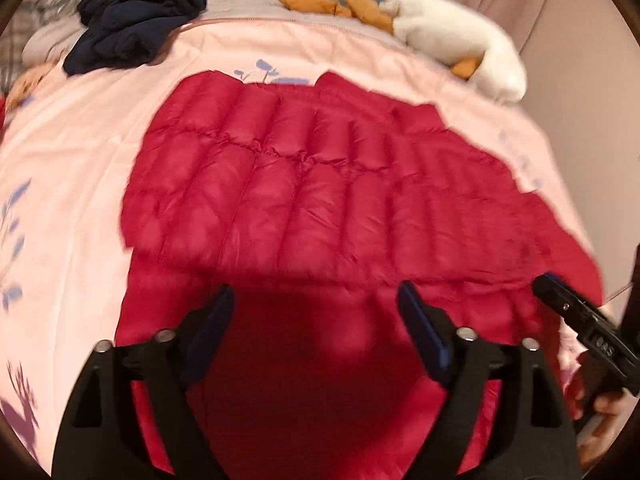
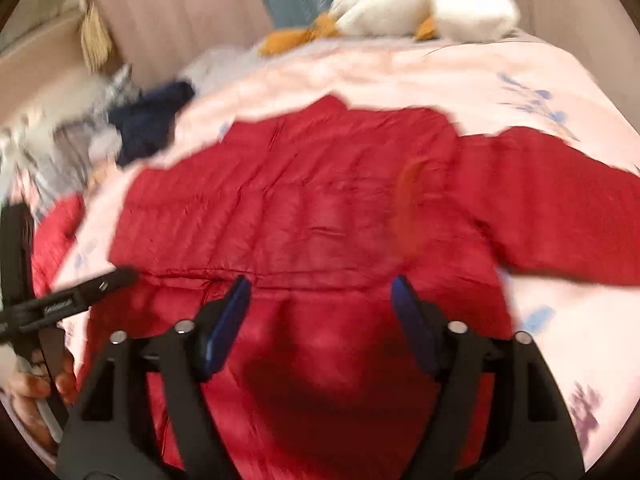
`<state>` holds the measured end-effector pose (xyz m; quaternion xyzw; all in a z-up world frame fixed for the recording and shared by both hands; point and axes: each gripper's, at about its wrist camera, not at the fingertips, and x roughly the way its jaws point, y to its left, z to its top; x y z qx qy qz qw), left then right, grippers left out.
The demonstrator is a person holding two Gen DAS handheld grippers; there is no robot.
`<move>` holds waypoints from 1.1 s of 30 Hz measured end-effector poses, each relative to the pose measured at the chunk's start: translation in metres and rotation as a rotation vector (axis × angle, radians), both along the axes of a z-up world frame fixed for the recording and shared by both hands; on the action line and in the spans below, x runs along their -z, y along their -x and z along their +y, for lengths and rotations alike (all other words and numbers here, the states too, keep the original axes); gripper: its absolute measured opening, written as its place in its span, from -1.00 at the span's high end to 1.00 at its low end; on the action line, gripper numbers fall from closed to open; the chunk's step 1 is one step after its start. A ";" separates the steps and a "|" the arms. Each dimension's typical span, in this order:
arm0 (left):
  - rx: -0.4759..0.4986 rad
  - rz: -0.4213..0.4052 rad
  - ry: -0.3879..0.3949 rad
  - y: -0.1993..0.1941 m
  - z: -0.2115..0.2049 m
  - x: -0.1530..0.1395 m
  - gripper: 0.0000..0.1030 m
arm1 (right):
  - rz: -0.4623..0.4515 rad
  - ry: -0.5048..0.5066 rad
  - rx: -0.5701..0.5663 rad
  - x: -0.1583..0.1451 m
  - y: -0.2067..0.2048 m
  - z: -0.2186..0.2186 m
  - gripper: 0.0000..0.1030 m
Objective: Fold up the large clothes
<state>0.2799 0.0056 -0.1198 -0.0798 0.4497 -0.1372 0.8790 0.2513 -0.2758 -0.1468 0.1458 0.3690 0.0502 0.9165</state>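
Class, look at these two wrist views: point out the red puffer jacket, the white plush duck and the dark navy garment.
Red puffer jacket point(image 1: 304, 184): left wrist view, quilted upper layer.
White plush duck point(image 2: 432, 0): right wrist view, its body.
Dark navy garment point(image 1: 132, 20): left wrist view, middle of pile.

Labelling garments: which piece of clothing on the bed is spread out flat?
The red puffer jacket; the navy garment lies bunched near the bed's far edge.

Red puffer jacket point(image 1: 304, 184) (folded), left tool point(image 1: 316, 300) spread

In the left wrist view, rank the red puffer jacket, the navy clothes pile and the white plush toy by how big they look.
1. red puffer jacket
2. white plush toy and navy clothes pile look alike, both lying farther off, so unranked.
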 end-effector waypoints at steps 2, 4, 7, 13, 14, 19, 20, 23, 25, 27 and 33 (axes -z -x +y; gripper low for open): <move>-0.011 -0.018 0.054 0.023 0.010 -0.009 -0.79 | -0.027 -0.070 0.060 -0.005 0.024 -0.031 -0.67; -0.026 -0.009 0.092 0.046 0.020 -0.015 -0.86 | -0.025 -0.137 0.138 -0.004 0.045 -0.063 -0.70; -0.048 -0.023 0.161 0.080 0.036 -0.021 -0.97 | -0.020 -0.222 0.288 0.002 0.083 -0.122 -0.72; -0.085 -0.031 0.226 0.125 0.058 -0.023 -0.97 | -0.057 -0.448 0.543 0.024 0.157 -0.236 -0.74; -0.090 -0.032 0.229 0.129 0.060 -0.024 -0.97 | -0.064 -0.492 0.581 0.029 0.167 -0.255 -0.74; -0.108 -0.021 0.300 0.142 0.063 -0.026 -0.97 | -0.062 -0.610 0.709 0.048 0.186 -0.315 -0.74; -0.116 -0.021 0.301 0.142 0.062 -0.027 -0.97 | -0.060 -0.625 0.721 0.051 0.186 -0.321 -0.74; -0.117 -0.017 0.307 0.142 0.055 -0.030 -0.97 | -0.084 -0.654 0.727 0.055 0.177 -0.334 -0.73; -0.112 -0.022 0.301 0.143 0.048 -0.033 -0.97 | -0.091 -0.662 0.733 0.057 0.166 -0.342 -0.70; -0.106 -0.030 0.290 0.143 0.043 -0.036 -0.97 | -0.103 -0.685 0.751 0.060 0.158 -0.350 -0.62; -0.094 -0.043 0.284 0.141 0.026 -0.042 -0.97 | -0.153 -0.741 0.832 0.070 0.141 -0.365 -0.27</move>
